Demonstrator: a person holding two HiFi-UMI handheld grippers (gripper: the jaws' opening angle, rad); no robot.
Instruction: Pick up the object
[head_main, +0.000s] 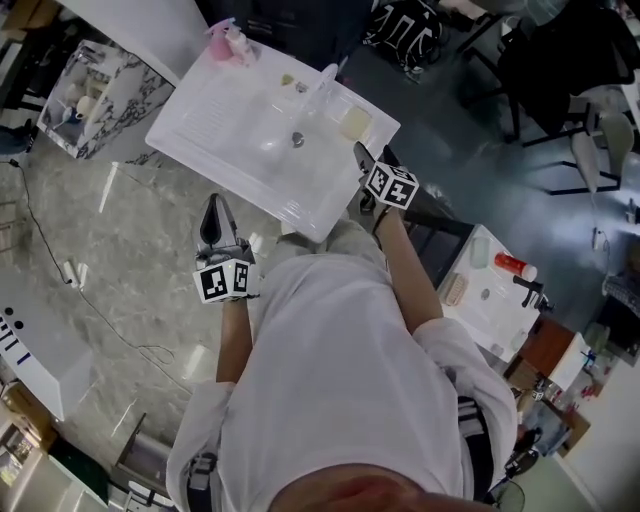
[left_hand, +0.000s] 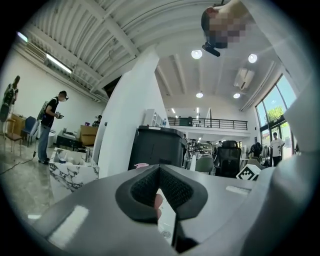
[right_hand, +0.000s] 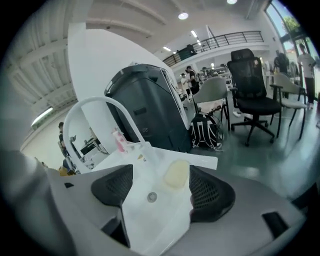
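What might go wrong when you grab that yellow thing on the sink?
The yellow bar lies near the outer edge of the white sink, so the open right tool might nudge it off instead of gripping it. It looks smooth, so it may squirt out as the jaws squeeze. The tap stands close beside it; a jaw could bump it.

The person wears a loose white long-sleeved shirt (head_main: 340, 380), its sleeves bunched near the elbows, with dark straps (head_main: 478, 440) at the hips. The grey left gripper (head_main: 212, 208) and grey right gripper (head_main: 360, 153) have black mesh-textured pads (right_hand: 210, 192). Each carries a white cube with black square markers (head_main: 225, 281).
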